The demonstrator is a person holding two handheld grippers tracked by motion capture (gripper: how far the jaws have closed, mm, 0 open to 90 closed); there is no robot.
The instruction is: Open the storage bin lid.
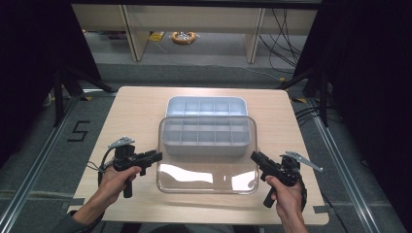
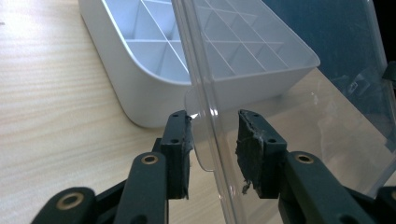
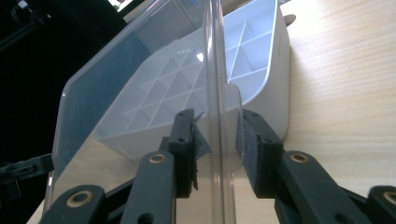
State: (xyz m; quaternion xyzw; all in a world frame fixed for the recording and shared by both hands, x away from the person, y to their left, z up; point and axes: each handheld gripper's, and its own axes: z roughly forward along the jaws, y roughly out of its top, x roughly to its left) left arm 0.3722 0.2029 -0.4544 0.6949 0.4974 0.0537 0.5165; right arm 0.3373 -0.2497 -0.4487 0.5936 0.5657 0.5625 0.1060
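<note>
We hold the clear lid [image 1: 208, 170] between our two grippers, one at each short end. Our left gripper [image 1: 154, 157] has its jaws clamped on the lid's left edge; in the left gripper view the rim [image 2: 205, 107] runs up between the two pads [image 2: 180, 140], with a small tab of the lid lying against the left pad. Our right gripper [image 1: 256, 158] is clamped the same way on the right edge, and in the right gripper view the rim [image 3: 215, 93] stands between its pads [image 3: 254, 140], close against both. The lid hangs level between us, its far half lying over the nearer white tray [image 1: 206, 145], whose grid of compartments shows through the clear plastic. From the left gripper that tray [image 2: 140, 93] sits just ahead and to the left of the jaws, resting on the worktop [image 2: 51, 116]; from the right gripper it [image 3: 261, 79] lies just ahead and to the right. A second white tray [image 1: 206, 105] stands directly beyond the first, touching or nearly touching it, farther from both grippers. Both trays look empty. Our left hand [image 1: 112, 182] and right hand [image 1: 286, 196] grip the handles near our edge of the worktop [image 1: 136, 111].
</note>
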